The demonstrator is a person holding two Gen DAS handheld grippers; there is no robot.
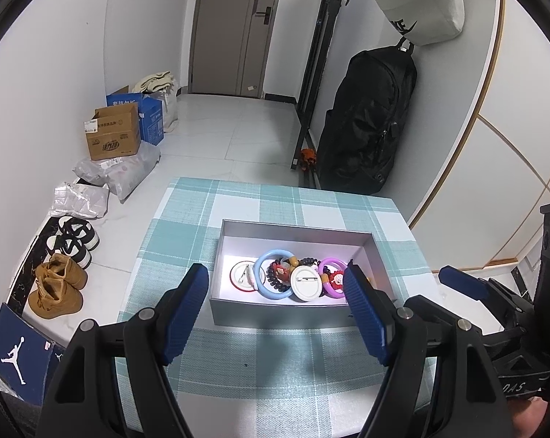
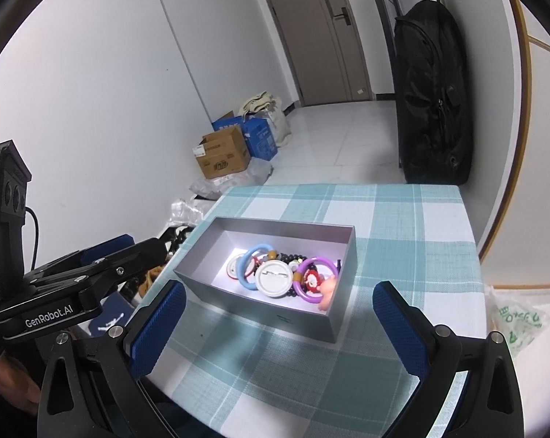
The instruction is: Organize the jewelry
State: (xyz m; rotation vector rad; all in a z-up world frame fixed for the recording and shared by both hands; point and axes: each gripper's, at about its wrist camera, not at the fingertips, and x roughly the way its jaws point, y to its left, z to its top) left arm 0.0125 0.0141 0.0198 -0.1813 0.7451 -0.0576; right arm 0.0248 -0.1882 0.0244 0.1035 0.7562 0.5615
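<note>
A grey open box (image 1: 275,312) (image 2: 238,297) stands on the checked tablecloth (image 1: 275,365) (image 2: 402,226). Inside lie a blue ring (image 1: 264,289) (image 2: 243,272), a purple ring (image 1: 332,294) (image 2: 304,290), dark bead bracelets (image 1: 273,277) (image 2: 293,256), two white round badges (image 1: 304,281) (image 2: 273,278) and a small red figure (image 1: 336,280) (image 2: 313,280). My left gripper (image 1: 277,279) is open and empty, just in front of the box. My right gripper (image 2: 280,299) is open and empty, near the box's front.
The table's left edge drops to a floor with shoes (image 1: 61,277), cardboard boxes (image 1: 114,135) (image 2: 224,157) and plastic parcels (image 1: 118,171). A black backpack (image 1: 366,124) (image 2: 435,98) hangs by the wall beyond the table. A plastic bag (image 2: 515,323) lies at the right.
</note>
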